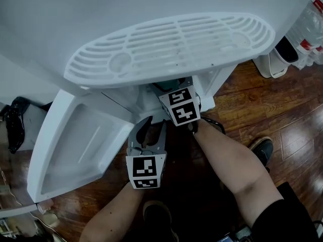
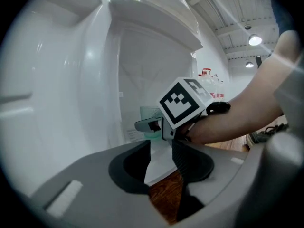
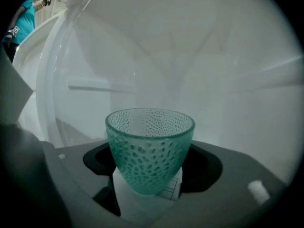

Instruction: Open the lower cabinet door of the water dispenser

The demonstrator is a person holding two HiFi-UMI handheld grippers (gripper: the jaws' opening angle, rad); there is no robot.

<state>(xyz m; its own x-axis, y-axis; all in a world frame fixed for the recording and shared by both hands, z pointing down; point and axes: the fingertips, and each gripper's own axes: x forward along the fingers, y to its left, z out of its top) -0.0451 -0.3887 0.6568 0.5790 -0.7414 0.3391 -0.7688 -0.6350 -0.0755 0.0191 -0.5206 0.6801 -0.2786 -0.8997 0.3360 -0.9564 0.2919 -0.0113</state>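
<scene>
The lower cabinet door (image 1: 75, 145) already stands swung wide to your left, so the opening itself looks done; the risks now lie in what your 2 tools are doing around it.

Your right gripper (image 3: 148, 175) is reached into the cabinet under the drip tray (image 1: 166, 49), its jaws set against the sides of a green dimpled cup (image 3: 149, 146). That cup tapers toward its base and looks like smooth glass. With the pads low on the narrow part, I judge it could squirt upward or tip forward if you squeeze harder or tilt the tool. Pulling it out fast could also knock its rim on the cabinet frame or the underside of the tray.

Your left gripper (image 1: 153, 126) hangs just beside the door's free edge with its jaws apart and nothing between them but the cabinet base and wooden floor (image 1: 262, 100). Nothing holds the door. A brush from your left forearm could send it swinging back onto your right arm while the cup is gripped.

The 2 tools also sit close together in front of the opening. Backing the right one out carelessly could strike the left one's marker cube and jolt the cup loose
</scene>
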